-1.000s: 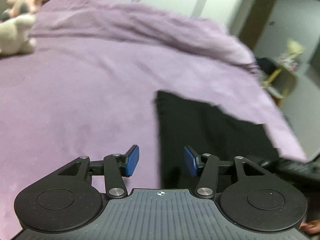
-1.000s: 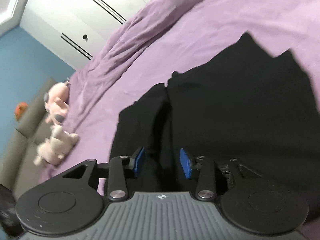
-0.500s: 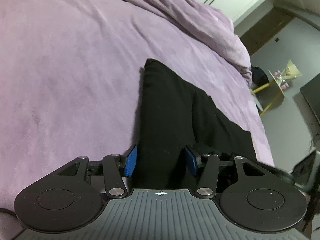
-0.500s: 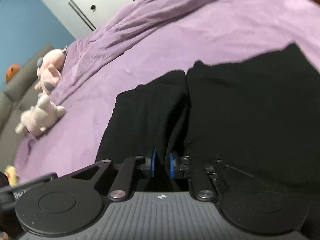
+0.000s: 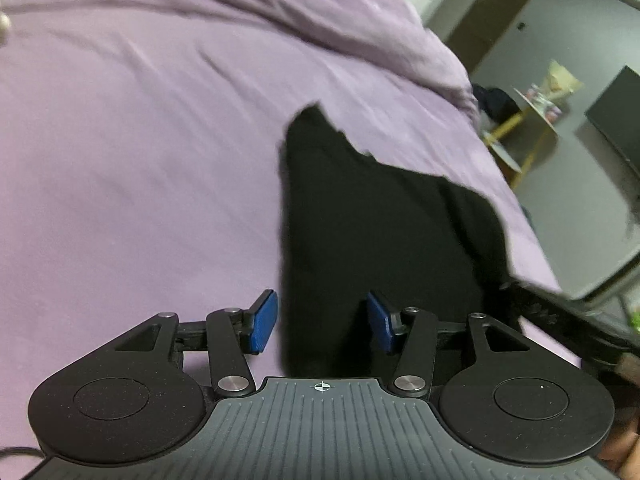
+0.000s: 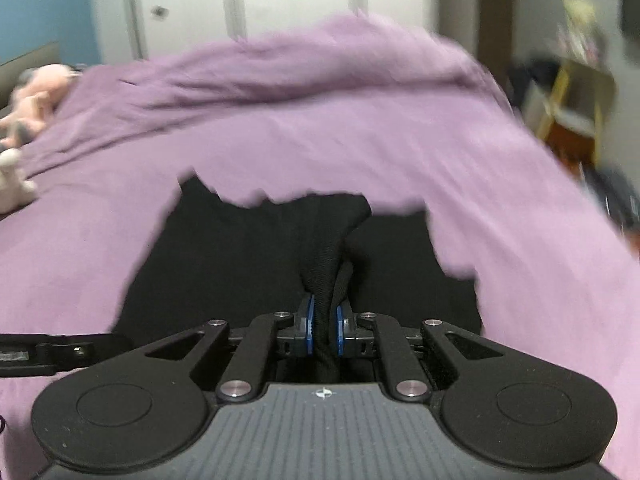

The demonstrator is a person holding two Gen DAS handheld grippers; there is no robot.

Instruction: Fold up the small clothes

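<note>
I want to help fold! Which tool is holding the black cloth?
The right tool: it pinches the black cloth. The left tool is open.

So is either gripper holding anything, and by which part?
The right gripper pinches a bunched fold of the black garment. The left gripper is open, holding nothing.

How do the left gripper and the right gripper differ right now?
The left gripper is open with nothing pinched; the right gripper is shut on a bunched fold of the black garment. The left straddles the garment's edge; the right lifts cloth. Both have blue pads.
</note>
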